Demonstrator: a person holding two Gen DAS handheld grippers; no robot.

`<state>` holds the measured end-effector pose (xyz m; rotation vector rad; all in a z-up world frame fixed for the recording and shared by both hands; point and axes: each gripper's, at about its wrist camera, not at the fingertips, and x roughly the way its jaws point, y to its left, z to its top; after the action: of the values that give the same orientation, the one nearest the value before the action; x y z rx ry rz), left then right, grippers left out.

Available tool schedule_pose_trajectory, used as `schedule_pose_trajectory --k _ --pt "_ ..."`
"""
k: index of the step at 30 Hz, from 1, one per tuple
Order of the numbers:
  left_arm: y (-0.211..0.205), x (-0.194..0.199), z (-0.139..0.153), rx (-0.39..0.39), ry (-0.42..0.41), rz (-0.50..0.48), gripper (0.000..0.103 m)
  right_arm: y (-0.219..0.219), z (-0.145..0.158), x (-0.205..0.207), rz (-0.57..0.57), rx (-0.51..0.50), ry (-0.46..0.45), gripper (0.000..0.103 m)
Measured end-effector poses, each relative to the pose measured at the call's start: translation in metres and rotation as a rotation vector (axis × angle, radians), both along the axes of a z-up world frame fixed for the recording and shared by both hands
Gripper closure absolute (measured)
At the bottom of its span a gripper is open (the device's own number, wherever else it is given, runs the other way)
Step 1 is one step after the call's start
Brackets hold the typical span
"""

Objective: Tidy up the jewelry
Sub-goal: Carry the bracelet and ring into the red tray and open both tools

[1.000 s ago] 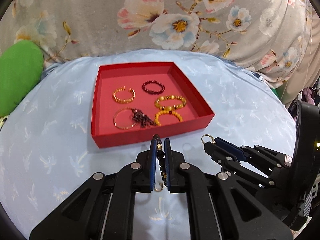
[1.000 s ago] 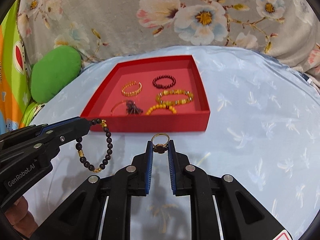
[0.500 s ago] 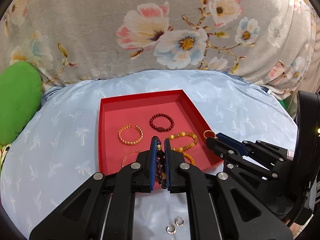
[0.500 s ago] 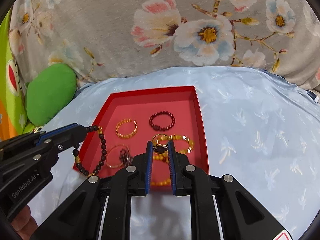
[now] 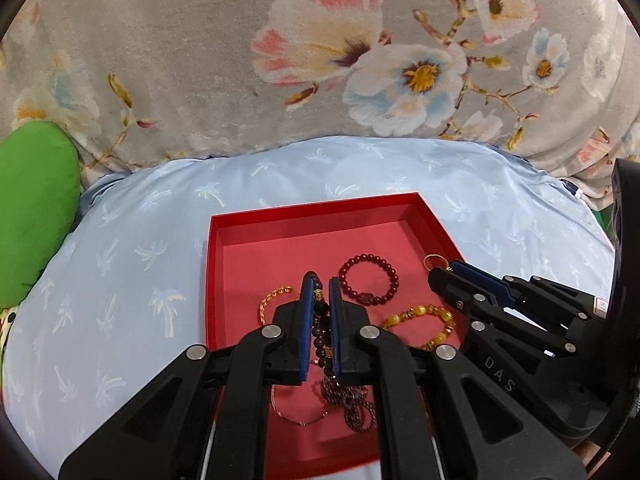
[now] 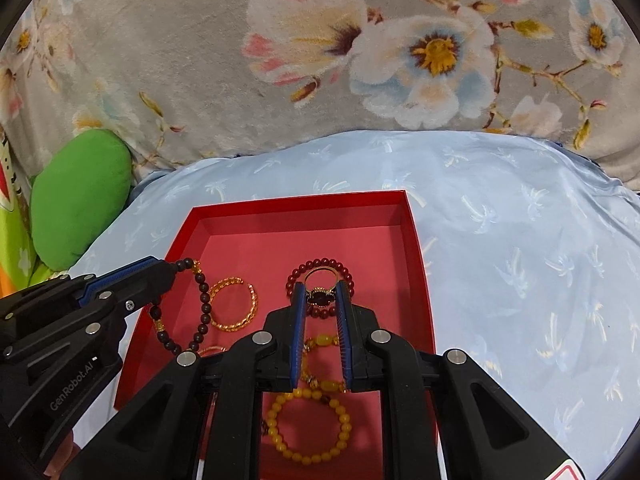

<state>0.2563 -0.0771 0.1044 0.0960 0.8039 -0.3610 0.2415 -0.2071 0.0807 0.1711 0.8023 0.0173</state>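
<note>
A red tray (image 5: 312, 210) lies on a light blue cloth (image 5: 132, 280). My left gripper (image 5: 320, 284) hovers over the tray, shut on a dark beaded bracelet (image 5: 320, 320) that hangs below its fingers. My right gripper (image 6: 320, 288) is over the tray too, shut on a gold ring with a dark stone (image 6: 320, 296). In the tray lie a dark red bead bracelet (image 5: 370, 280), yellow bead bracelets (image 6: 308, 424), a gold chain bracelet (image 6: 234, 304), a thin gold bangle (image 5: 296, 416) and a dark chain (image 5: 352, 404). In the right wrist view the dark beaded bracelet (image 6: 202, 308) dangles from the left gripper (image 6: 168, 268).
A grey floral blanket (image 5: 320, 60) rises behind the cloth. A green cushion (image 5: 32, 216) sits at the left edge. The far part of the tray floor (image 6: 300, 240) is bare.
Both grippers moved forward from the cloth in front of the tray to above it, each still holding its piece. The tray now sits lower and closer in both views.
</note>
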Motion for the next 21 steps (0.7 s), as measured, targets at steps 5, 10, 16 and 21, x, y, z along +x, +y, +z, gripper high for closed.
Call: schedule_pose_trajectory --k 5,10,16,21 --pt "-0.003 0.016 -0.008 0.007 0.013 0.009 0.095 -0.003 -0.006 0.016 -0.002 0.013 0.014 0.089" --pt "-0.004 0.027 -0.016 0.011 0.027 0.014 0.095 -0.005 -0.011 0.029 -0.005 0.022 0.038 0.089" --pt "-0.005 0.034 -0.024 0.016 0.037 0.017 0.095 -0.004 -0.020 0.036 0.000 0.009 0.068 0.089" --pt "-0.006 0.036 -0.027 0.019 0.045 0.023 0.095 -0.002 -0.025 0.040 0.011 0.007 0.088 0.088"
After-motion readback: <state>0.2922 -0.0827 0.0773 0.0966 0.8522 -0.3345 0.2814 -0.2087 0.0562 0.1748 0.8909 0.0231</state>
